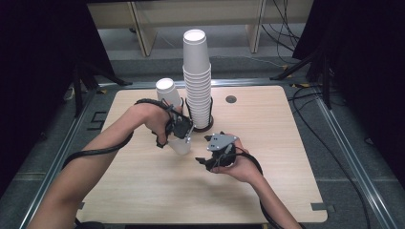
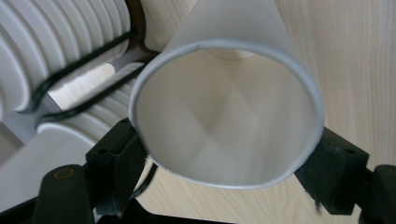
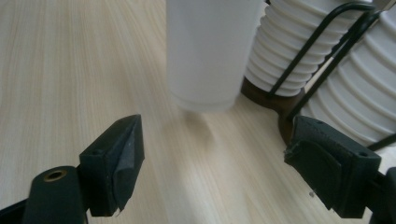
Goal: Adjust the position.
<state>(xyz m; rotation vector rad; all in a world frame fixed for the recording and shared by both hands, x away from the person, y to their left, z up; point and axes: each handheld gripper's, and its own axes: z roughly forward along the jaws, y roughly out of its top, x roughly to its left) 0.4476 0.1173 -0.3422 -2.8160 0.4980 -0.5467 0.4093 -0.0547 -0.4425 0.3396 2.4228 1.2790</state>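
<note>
A white paper cup (image 1: pixel 173 113) is held tilted and upside down, its base up at the left of the stack and its rim low. My left gripper (image 1: pixel 184 136) is shut on that rim. In the left gripper view the cup's open mouth (image 2: pixel 224 116) faces the camera, squeezed oval between the two jaws of the left gripper (image 2: pixel 222 158). A tall stack of inverted white cups (image 1: pixel 197 76) stands in a black wire holder (image 1: pixel 210 112). My right gripper (image 1: pixel 204 150) is open just right of the held cup. In the right gripper view the right gripper (image 3: pixel 215 154) has nothing between its jaws, and the cup (image 3: pixel 210 51) hangs just above the table.
The light wooden table (image 1: pixel 143 186) has a round grommet hole (image 1: pixel 231 99) at the back right. The stack (image 3: pixel 289 56) and its wire holder (image 3: pixel 327 42) stand close on the right of the right gripper. Cables and shelving lie beyond the table's far edge.
</note>
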